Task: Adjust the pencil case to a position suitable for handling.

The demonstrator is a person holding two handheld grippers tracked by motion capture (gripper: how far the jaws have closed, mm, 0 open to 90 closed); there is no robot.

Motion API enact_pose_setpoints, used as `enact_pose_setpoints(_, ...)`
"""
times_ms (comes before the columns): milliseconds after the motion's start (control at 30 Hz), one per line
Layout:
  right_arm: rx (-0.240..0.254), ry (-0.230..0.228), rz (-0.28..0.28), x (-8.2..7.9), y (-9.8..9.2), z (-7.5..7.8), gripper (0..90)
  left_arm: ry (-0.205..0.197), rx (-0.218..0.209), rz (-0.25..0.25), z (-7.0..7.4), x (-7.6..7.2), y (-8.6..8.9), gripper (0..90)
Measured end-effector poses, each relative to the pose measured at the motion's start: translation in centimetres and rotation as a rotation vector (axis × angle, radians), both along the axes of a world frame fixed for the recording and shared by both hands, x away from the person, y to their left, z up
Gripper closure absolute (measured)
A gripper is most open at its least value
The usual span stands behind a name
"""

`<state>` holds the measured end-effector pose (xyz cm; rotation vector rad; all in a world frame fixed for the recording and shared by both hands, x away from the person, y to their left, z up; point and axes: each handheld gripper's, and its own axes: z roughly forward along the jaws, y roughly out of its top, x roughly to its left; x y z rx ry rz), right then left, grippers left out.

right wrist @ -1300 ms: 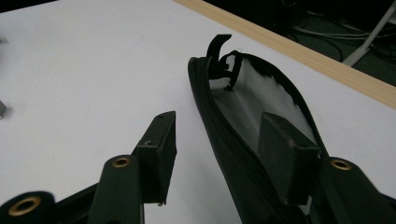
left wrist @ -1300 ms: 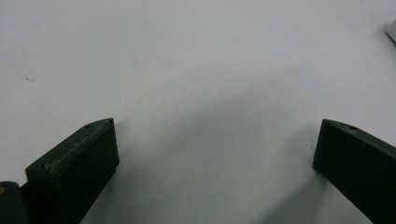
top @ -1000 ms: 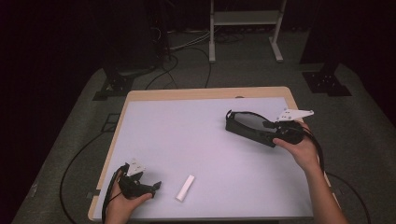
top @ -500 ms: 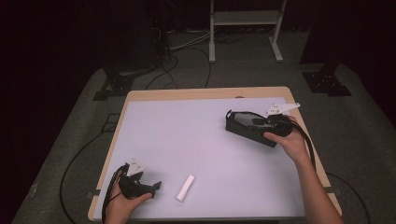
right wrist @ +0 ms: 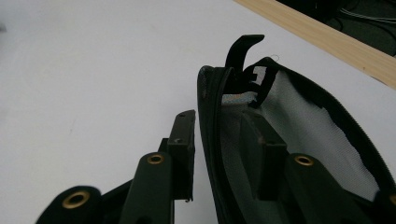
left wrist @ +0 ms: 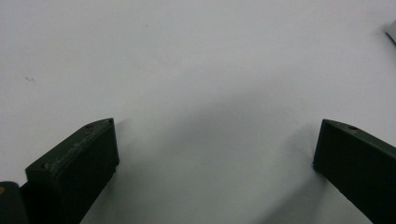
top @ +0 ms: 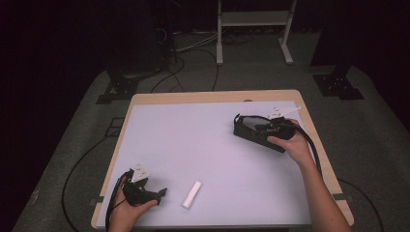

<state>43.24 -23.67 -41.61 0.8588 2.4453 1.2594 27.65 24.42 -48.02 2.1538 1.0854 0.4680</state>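
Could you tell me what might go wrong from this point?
The right gripper straddles just one thin wall of the open black pouch, so it may slip free or the pouch may sag shut. The left gripper is open beside the white stick; closing carelessly could knock it toward the table edge.

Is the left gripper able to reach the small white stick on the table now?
Probably yes: the left gripper is open and lies just beside the white stick, with bare table between them.

Bright overhead light washes the white tabletop [top: 208, 145]; dark surroundings; soft shadows beneath the slightly blurred black jaws.
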Motion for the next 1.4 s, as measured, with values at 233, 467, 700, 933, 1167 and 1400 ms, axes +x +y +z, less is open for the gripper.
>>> enact_pose_setpoints(233, -0.033, 0.018, 0.016, 0.4, 0.5, -0.4, 72.8, -0.002, -0.002, 0.001, 0.0, 0.0, 0.0, 0.0)
enact_pose_setpoints(467, -0.056, 0.021, 0.035, 0.5, 0.8, -0.8, 84.6, 0.000, 0.000, 0.000, 0.0, 0.0, 0.0, 0.0)
enact_pose_setpoints(700, -0.064, 0.019, 0.045, 0.5, 0.9, -0.6, 87.7, 0.000, 0.000, 0.000, 0.0, 0.0, 0.0, 0.0)
enact_pose_setpoints(933, -0.047, 0.012, 0.061, 0.0, 0.9, 0.1, 87.9, 0.001, 0.000, 0.000, 0.0, 0.0, 0.0, 0.0)
enact_pose_setpoints(1167, -0.038, 0.005, 0.112, -0.8, 1.6, 0.8, 87.9, 0.001, 0.000, 0.000, 0.0, 0.0, 0.0, 0.0)
enact_pose_setpoints(1400, -0.032, 0.007, 0.166, -1.3, 2.4, 1.2, 88.0, 0.002, 0.001, 0.000, 0.0, 0.0, 0.0, 0.0)
